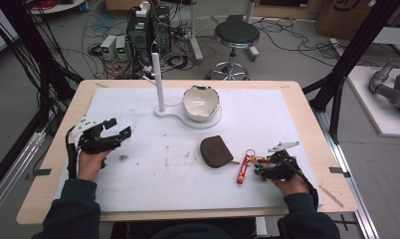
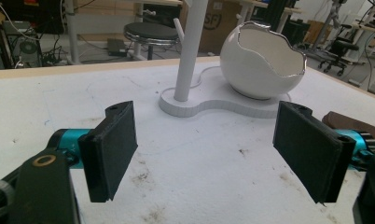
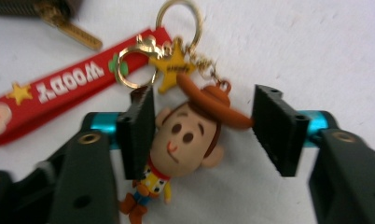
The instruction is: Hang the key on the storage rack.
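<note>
i see the left gripper (image 1: 116, 128) held above the left part of the white surface (image 1: 153, 184), its jaws wide apart with nothing between them. in the left gripper view the jaws frame bare surface, with a white stand (image 2: 213, 100) ahead; its upright post (image 2: 188, 49) rises from the base and a white egg-shaped bowl (image 2: 262, 63) with a jagged rim sits on the same base, to the right of the post.

i see the right gripper (image 1: 260, 167) low at the right part of the surface. in the right gripper view its jaws are apart and straddle a cowboy figure keychain (image 3: 185, 140) lying flat; one jaw touches the side of the figure's head, the other touches the hat brim tip. a red strap (image 3: 55, 98) and gold rings (image 3: 176, 14) join the figure. a brown pouch (image 1: 215, 151) lies just beside the strap, toward the middle of the surface.
</note>
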Action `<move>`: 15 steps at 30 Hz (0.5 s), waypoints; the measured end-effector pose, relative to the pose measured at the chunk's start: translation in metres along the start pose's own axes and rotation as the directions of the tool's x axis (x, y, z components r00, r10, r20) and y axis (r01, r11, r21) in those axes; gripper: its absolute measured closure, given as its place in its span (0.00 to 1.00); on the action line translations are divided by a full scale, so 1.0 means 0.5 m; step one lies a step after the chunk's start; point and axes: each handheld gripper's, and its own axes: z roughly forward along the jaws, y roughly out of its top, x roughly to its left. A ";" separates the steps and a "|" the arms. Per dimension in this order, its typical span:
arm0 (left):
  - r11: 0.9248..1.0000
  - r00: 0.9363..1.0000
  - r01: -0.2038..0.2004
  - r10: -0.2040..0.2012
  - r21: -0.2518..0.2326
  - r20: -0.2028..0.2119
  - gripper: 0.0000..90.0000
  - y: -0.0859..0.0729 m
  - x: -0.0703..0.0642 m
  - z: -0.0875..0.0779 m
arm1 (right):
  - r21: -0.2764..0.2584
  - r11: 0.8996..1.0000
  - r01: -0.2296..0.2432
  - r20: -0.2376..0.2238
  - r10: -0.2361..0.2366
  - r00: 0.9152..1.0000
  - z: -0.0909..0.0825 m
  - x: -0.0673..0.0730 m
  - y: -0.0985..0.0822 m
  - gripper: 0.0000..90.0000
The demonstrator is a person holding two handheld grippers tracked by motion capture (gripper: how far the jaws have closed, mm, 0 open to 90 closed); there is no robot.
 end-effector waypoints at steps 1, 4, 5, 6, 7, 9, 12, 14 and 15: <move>1.000 1.000 -0.001 0.001 0.000 0.000 0.24 0.000 0.000 0.000 | 0.000 1.000 0.000 0.000 0.000 1.000 0.000 0.000 0.000 0.43; 1.000 1.000 -0.004 0.004 0.004 0.000 0.24 0.000 0.001 0.000 | 0.003 1.000 0.012 -0.019 -0.012 1.000 -0.004 -0.001 0.002 0.52; 1.000 1.000 -0.005 0.005 0.004 0.000 0.24 0.000 0.001 0.000 | 0.003 1.000 0.012 -0.019 -0.012 1.000 -0.004 -0.001 0.002 0.52; 1.000 1.000 -0.005 0.005 0.006 -0.001 0.24 0.000 0.001 0.000 | 0.002 0.999 0.034 -0.010 -0.034 0.999 -0.004 0.003 0.006 0.53; 1.000 1.000 -0.005 0.005 0.005 -0.002 0.24 0.000 0.001 0.000 | 0.002 0.999 0.034 -0.010 -0.034 0.999 -0.004 0.003 0.006 0.53; 1.000 1.000 -0.003 0.003 0.005 0.000 0.24 -0.001 0.001 0.001 | -0.078 0.996 0.047 -0.014 -0.048 0.999 -0.010 0.004 0.020 0.53; 1.000 1.000 -0.002 0.002 0.004 -0.001 0.24 -0.001 0.001 0.001 | -0.156 0.987 0.040 -0.023 -0.044 0.999 -0.013 0.000 0.041 0.54; 1.000 1.000 0.000 0.000 0.003 -0.003 0.24 0.000 0.001 0.000 | -0.200 0.979 0.048 -0.034 -0.055 0.998 -0.012 -0.002 0.058 0.56; 1.000 1.000 0.001 -0.001 0.002 -0.003 0.24 0.000 0.001 0.000 | -0.249 0.966 0.072 -0.030 -0.082 0.996 -0.016 0.000 0.080 0.61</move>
